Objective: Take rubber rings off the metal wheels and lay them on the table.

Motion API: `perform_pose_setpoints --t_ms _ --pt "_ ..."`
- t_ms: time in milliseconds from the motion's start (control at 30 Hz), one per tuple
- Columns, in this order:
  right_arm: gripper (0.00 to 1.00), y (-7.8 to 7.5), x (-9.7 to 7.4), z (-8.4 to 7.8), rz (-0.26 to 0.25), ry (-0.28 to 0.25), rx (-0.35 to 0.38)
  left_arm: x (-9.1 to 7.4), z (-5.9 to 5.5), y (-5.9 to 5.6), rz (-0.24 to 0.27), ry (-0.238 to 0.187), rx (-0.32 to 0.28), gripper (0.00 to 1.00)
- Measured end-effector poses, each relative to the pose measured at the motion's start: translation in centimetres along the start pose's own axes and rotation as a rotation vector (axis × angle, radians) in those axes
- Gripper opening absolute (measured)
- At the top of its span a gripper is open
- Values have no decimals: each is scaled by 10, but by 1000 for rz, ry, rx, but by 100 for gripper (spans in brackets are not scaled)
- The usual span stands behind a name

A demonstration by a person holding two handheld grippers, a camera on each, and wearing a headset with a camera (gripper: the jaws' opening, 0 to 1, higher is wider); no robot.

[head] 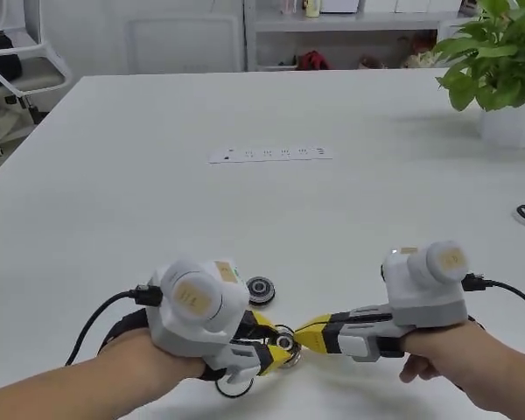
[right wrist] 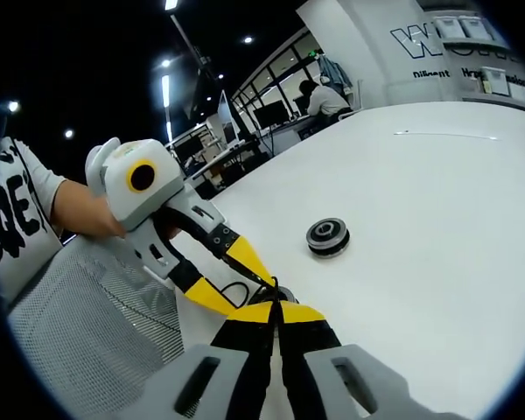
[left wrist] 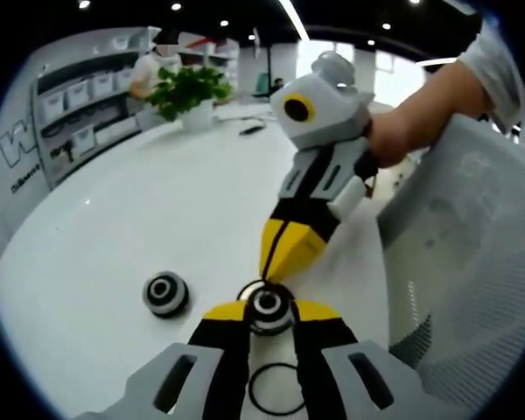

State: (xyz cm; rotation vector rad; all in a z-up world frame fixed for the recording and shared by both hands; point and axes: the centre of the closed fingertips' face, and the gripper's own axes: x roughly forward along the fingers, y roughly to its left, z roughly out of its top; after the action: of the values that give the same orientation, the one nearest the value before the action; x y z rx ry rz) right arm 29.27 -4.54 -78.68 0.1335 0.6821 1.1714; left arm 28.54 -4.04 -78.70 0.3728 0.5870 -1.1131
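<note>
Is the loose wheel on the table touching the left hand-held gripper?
Apart. The left gripper view shows bare table between the loose wheel and the left hand-held gripper.

One wheel (left wrist: 269, 306) sits between the left gripper (left wrist: 269, 311) jaw tips; right gripper (left wrist: 274, 265) tips meet it from straight ahead. A second wheel (left wrist: 166, 293) on table (left wrist: 114, 219), left of left jaws. A loose ring (left wrist: 249, 391) on table under those jaws, behind the tips.

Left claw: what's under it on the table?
A loose black rubber ring lies beneath the left claw, which grips a metal wheel. The claw covers part of the ring.
</note>
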Motion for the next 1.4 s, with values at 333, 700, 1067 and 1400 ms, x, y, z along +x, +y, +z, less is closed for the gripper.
perform_pose_setpoints --t_ms 333,700,1067,1400 --pt "0 5 -1 4 17 -8 11 -23 15 -5 -26 -58 -22 34" --pt "0 14 -3 13 43 -8 -8 -53 18 -2 -13 -99 -30 44" --pt "0 28 -2 19 78 14 -31 -76 15 5 17 -110 -35 50" --pt "0 40 6 21 109 42 -52 -86 -1 5 26 -84 -41 54"
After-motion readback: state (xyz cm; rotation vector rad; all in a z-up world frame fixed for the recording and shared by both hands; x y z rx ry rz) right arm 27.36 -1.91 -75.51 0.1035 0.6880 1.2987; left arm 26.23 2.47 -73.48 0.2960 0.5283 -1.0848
